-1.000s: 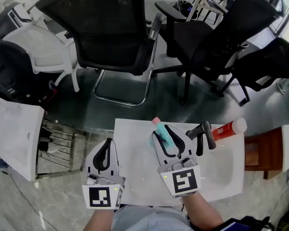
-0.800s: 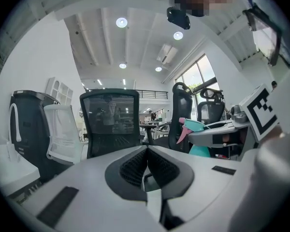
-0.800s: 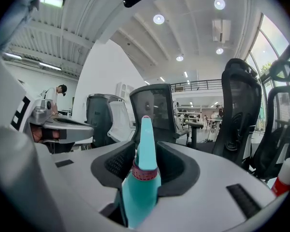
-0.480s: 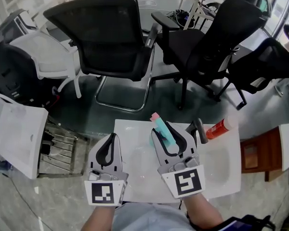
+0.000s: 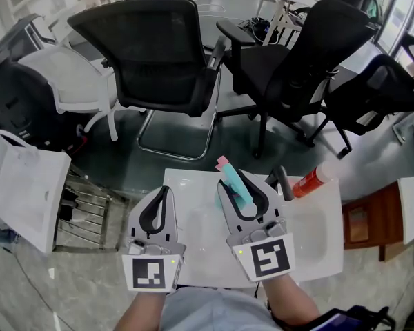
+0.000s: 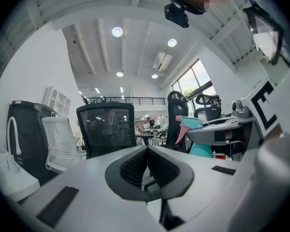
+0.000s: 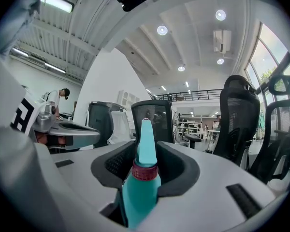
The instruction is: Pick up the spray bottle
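Observation:
The spray bottle [image 5: 236,187] is teal with a pink nozzle and a red collar. My right gripper [image 5: 233,182] is shut on it, pads pressing its neck from both sides, and holds it above the white table [image 5: 193,254]. In the right gripper view the bottle [image 7: 141,178] stands upright between the jaws of that gripper [image 7: 145,153]. My left gripper [image 5: 161,194] hangs to its left, shut with nothing in it; in the left gripper view this gripper [image 6: 146,152] has its pads touching, and the bottle [image 6: 201,150] shows off to the right.
A red bottle with a white cap [image 5: 310,181] and a black handled tool [image 5: 281,182] lie on the table's right part. Black office chairs [image 5: 159,47] [image 5: 297,61] and a white chair [image 5: 62,74] stand beyond it. A wooden stool [image 5: 362,223] is at the right, a white box [image 5: 27,192] at the left.
Both grippers have risen side by side, the right one carrying the spray bottle up off the table. The jaws have not changed.

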Demonstrator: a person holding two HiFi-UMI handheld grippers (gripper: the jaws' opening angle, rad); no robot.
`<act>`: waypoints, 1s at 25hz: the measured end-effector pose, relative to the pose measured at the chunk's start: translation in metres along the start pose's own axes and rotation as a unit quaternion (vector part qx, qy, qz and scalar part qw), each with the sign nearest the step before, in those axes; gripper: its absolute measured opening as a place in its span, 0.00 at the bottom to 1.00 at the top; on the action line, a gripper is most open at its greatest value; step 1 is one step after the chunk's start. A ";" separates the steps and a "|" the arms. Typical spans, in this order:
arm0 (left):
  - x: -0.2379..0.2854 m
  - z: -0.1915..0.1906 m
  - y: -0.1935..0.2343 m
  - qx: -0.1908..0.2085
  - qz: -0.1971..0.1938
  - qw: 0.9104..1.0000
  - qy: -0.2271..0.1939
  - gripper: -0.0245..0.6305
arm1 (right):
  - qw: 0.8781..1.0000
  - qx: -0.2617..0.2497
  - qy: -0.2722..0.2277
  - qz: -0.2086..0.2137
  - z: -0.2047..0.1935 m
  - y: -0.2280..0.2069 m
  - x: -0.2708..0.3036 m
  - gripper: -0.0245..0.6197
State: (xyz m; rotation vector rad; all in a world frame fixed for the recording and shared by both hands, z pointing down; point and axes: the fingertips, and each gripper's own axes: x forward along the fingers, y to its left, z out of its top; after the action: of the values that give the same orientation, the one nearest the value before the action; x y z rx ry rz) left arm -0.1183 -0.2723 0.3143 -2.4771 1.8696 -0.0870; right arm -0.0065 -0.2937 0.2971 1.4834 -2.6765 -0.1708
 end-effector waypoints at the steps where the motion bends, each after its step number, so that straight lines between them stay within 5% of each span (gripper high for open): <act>1: -0.001 0.001 0.000 0.002 0.000 1.000 -0.001 0.07 | 1.000 0.000 -0.002 0.000 0.001 0.001 -0.001 0.27; 25: -0.001 0.006 -0.009 0.007 -0.007 1.000 -0.007 0.07 | 1.000 -0.005 -0.006 -0.008 0.004 -0.003 -0.008 0.27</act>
State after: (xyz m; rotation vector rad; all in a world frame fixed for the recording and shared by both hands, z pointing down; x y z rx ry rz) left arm -0.1098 -0.2695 0.3093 -2.4756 1.8405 -0.0834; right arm -0.0005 -0.2885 0.2924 1.5065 -2.6698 -0.1952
